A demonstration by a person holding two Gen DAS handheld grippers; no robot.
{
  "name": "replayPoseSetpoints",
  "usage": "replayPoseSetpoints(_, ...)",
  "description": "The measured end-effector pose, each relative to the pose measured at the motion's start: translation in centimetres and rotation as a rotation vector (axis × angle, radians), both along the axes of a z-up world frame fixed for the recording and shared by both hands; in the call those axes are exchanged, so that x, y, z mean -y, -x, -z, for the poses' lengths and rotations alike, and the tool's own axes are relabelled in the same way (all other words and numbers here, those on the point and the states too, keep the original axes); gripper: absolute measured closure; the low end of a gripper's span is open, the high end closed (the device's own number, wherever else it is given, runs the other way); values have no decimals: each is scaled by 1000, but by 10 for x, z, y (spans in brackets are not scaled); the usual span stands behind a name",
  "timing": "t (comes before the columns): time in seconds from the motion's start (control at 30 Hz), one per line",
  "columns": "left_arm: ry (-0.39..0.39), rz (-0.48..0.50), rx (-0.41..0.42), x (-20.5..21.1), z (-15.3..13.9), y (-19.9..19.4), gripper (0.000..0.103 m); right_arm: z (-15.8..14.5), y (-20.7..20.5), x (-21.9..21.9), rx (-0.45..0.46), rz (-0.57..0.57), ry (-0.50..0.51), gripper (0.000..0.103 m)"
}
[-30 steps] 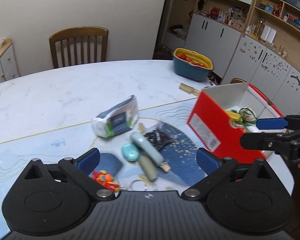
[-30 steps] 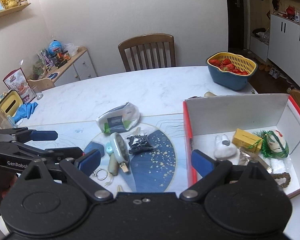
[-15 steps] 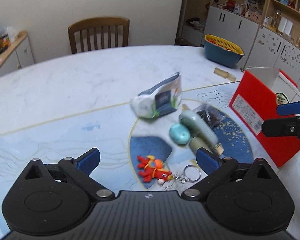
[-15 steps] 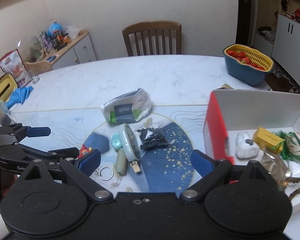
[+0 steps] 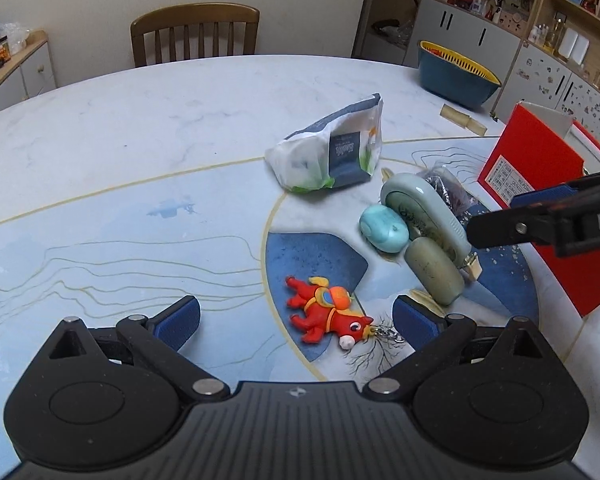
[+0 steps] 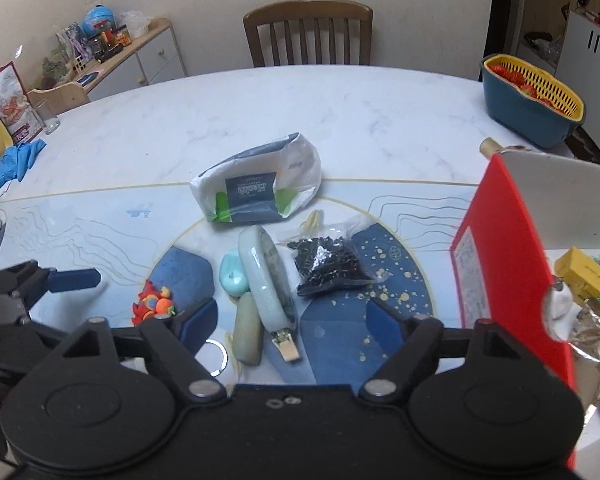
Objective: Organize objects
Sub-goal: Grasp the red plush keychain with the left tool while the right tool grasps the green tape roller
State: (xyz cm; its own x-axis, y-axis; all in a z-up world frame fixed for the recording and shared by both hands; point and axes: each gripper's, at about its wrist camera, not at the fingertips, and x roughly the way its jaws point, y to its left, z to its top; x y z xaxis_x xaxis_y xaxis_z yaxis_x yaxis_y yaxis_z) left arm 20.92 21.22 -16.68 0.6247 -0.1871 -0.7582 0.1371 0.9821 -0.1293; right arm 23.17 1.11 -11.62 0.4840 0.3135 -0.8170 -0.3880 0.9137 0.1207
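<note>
A: Left gripper (image 5: 296,320)?
B: Jaws wide apart, nothing clamped. Blue ribbed pads above glossy marble-look table (image 5: 140,128), w/ rubbery red-orange horse keychain (image 5: 326,314) lying flat between them.

A: Right gripper (image 6: 292,320)?
B: Jaws just been closing, still apart, pads touching nothing. Between them: smooth pale-green curved case (image 6: 266,280) w/ beige tab at near end, plus matte olive oval pebble shape (image 6: 249,334) just beside it.

A: Other bits?
B: Rounded teal oval (image 6: 233,278) touching case's left side. Crinkly clear bag of black granules (image 6: 328,266) to the right. Soft white-and-navy plastic pack (image 6: 256,188) behind. Red cardboard box (image 6: 500,264) at right, open, white inside, small items in it.
</note>
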Motion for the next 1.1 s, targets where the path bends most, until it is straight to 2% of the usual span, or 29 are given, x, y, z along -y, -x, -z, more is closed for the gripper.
replayPoseSetpoints(0.1,9,2,5,1,3,-2,0,2,-4,-6,-5,-12,-1,31)
replayPoseSetpoints(0.3,15,16,15,6,5,-3,1,5,-11,-20,-1,-38,5,48)
replayPoseSetpoints(0.5,2,27,18,11,6,-4,10,10,-15,-32,-16,-66,30,66)
replayPoseSetpoints(0.57,-1,24,18,11,5,-4,14,12,-16,-34,-20,-71,38,69)
replayPoseSetpoints(0.63,-13,25,22,12,4,-3,27,14,-16,-36,-20,-73,49,73)
replayPoseSetpoints(0.77,-25,38,19,13,2,-3,43,14,-16,-39,-11,-76,71,79)
replayPoseSetpoints(0.83,-19,50,15,14,1,-3,56,14,-16,-38,-11,-75,78,85)
replayPoseSetpoints(0.87,-23,56,13,15,0,-3,60,14,-16,-38,-11,-75,81,85)
replayPoseSetpoints(1.1,-7,38,-11,15,-2,-4,68,8,-11,-34,6,-70,82,89)
